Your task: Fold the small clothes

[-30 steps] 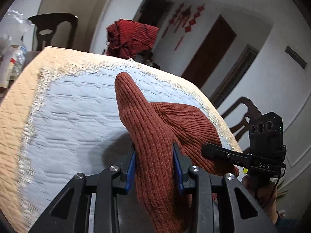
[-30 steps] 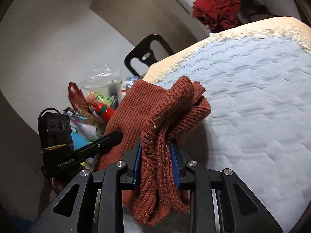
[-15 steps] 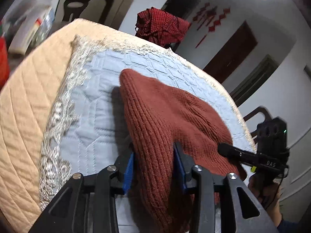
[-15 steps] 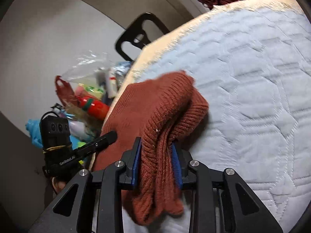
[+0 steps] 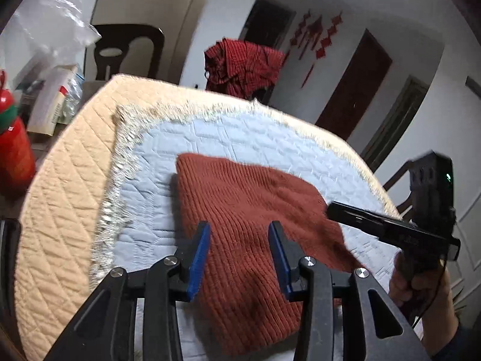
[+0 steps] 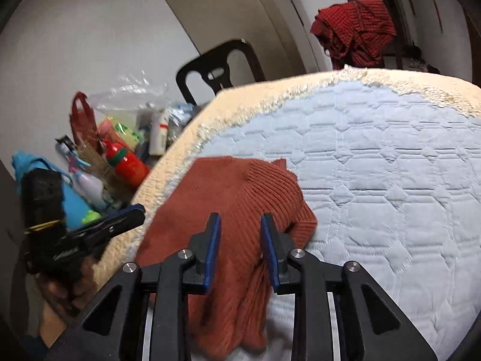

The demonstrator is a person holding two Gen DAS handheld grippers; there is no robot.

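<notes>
A rust-red ribbed knit garment (image 5: pixel 240 210) lies spread on the light blue quilted mat (image 5: pixel 210 135). My left gripper (image 5: pixel 239 228) is open, its blue pads standing either side of the garment's near edge, with a gap to the cloth. In the right wrist view the same garment (image 6: pixel 240 189) lies near the mat's edge, its right edge rolled. My right gripper (image 6: pixel 240 219) is open over that part. Each gripper shows in the other's view: the right one (image 5: pixel 390 228), the left one (image 6: pixel 90 225).
The mat (image 6: pixel 375 165) lies on a cream quilted cover (image 5: pixel 60 195) with a fringed border. A dark red checked cloth (image 5: pixel 240 66) hangs on a chair beyond the table. Bottles, bags and a red container (image 6: pixel 129 165) crowd the left. A dark chair (image 6: pixel 216 69) stands behind.
Both grippers lowered the held-up garment onto the mat and opened, letting it go. It now lies flat instead of hanging bunched between the pads.
</notes>
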